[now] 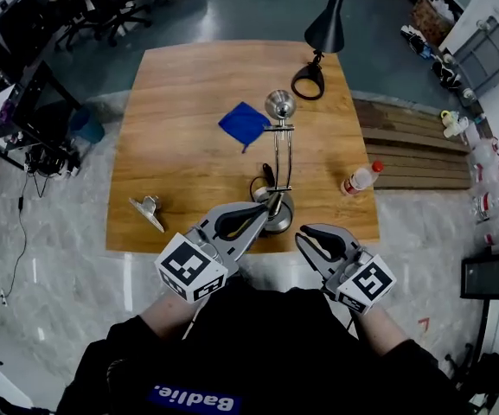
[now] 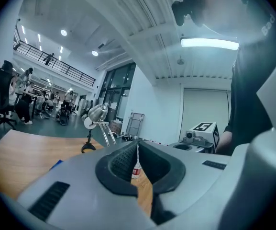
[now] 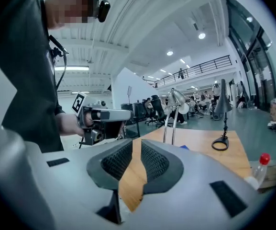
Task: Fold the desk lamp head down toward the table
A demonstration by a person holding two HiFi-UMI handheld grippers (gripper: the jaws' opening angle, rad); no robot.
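Lamp upright. Left tool pressed together; right tool slightly spread, empty. Best brace base, ease head down.

The silver desk lamp has its round base partly hidden behind the grey left gripper. The head view's top edge crops the black cone-shaded lamp. Between the left gripper's jaws, only a sliver of the red-labelled clear plastic bottle shows. A small metal object is too small to identify.
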